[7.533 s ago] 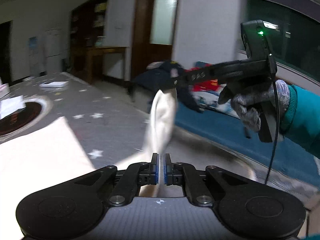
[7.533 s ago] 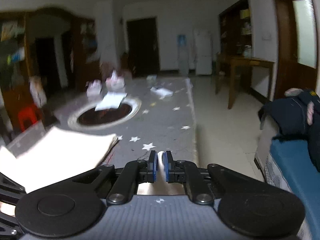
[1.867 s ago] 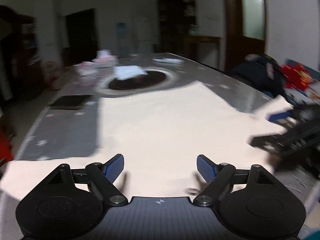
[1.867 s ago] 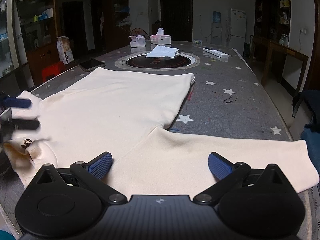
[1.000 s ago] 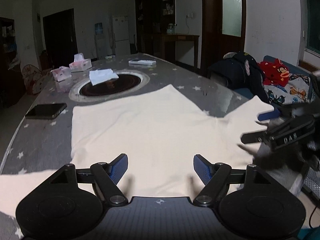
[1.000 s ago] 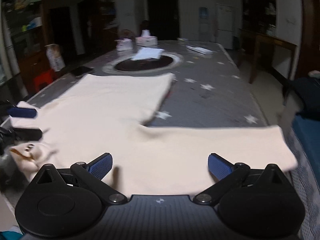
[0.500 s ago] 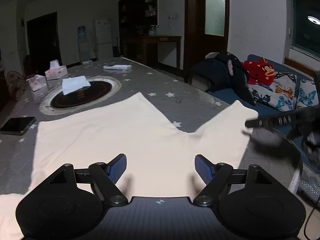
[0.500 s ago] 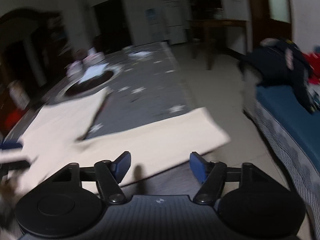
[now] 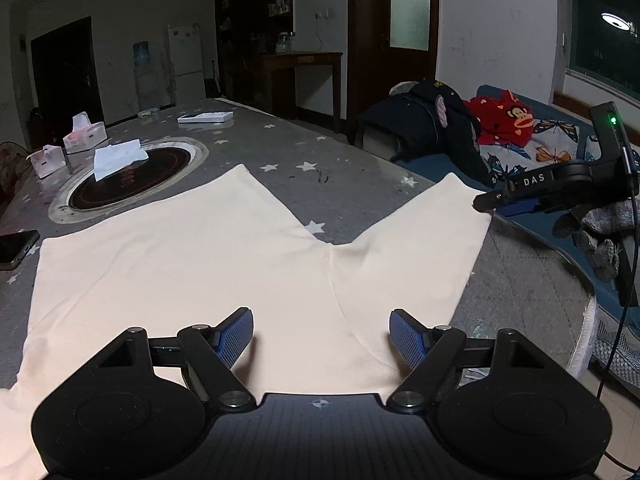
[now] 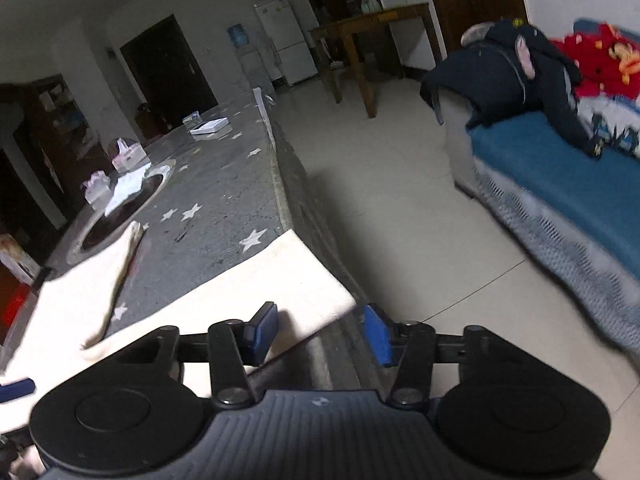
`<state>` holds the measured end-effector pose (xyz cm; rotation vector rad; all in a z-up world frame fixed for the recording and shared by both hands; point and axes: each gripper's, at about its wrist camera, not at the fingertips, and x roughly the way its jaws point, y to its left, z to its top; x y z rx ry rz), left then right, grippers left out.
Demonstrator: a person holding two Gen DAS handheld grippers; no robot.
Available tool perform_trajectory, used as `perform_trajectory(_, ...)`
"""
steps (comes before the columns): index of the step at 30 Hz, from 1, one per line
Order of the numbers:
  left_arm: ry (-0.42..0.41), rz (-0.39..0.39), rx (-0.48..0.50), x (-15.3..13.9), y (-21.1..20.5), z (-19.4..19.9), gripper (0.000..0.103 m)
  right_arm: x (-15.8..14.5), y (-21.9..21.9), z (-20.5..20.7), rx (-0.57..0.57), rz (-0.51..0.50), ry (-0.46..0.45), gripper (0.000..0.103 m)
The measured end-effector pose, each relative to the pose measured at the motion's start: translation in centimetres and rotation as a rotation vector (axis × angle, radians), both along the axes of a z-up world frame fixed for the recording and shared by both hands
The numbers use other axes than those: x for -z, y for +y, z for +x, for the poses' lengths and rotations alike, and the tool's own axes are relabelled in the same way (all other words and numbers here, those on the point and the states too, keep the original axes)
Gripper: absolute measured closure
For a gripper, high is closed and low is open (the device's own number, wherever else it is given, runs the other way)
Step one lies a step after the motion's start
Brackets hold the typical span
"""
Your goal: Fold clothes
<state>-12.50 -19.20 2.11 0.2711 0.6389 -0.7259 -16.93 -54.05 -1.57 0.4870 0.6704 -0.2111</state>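
Cream long-sleeved cotton top [image 9: 192,256] is laid flat for folding; right gripper [image 10: 320,334], fingers spread, is aligned at the sleeve cuff [image 10: 320,284]; left gripper [image 9: 320,334] is spread, empty

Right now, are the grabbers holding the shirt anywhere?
No. Both are open: the left gripper hovers over the shirt, and the right gripper straddles the sleeve end without pinching it.

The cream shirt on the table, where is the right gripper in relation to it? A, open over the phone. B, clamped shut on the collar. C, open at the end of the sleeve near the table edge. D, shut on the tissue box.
C: the right gripper is open, its fingers straddling the sleeve end of the cream shirt at the table edge, nothing gripped yet.
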Motion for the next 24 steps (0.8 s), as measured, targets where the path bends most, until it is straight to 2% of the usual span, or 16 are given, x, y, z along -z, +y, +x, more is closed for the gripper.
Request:
perform_trajectory(3, 0.002, 0.011, 0.001, 0.2, -0.3, 0.1, 0.025, 0.3, -0.5, 0.1, -0.006, 0.035, -0.029, 0.071)
perform_trajectory(8, 0.008, 0.026, -0.007, 0.6, -0.8, 0.2, 0.024, -0.4, -0.5, -0.1, -0.010, 0.000, -0.065, 0.097)
perform_trajectory(16, 0.015, 0.030, -0.017, 1.0, -1.0, 0.4, 0.023, -3.6, 0.7, -1.0, -0.041, -0.007, -0.159, 0.098)
perform_trajectory(20, 0.024, 0.027, -0.021, 1.3, -0.9, 0.5, 0.023, -6.5, 2.3, -1.1, -0.102, -0.006, -0.226, 0.098)
perform_trajectory(24, 0.018, -0.010, -0.028, 0.6, 0.3, 0.3, 0.022, -9.9, 5.1, -0.7, -0.187, -0.036, -0.289, 0.098)
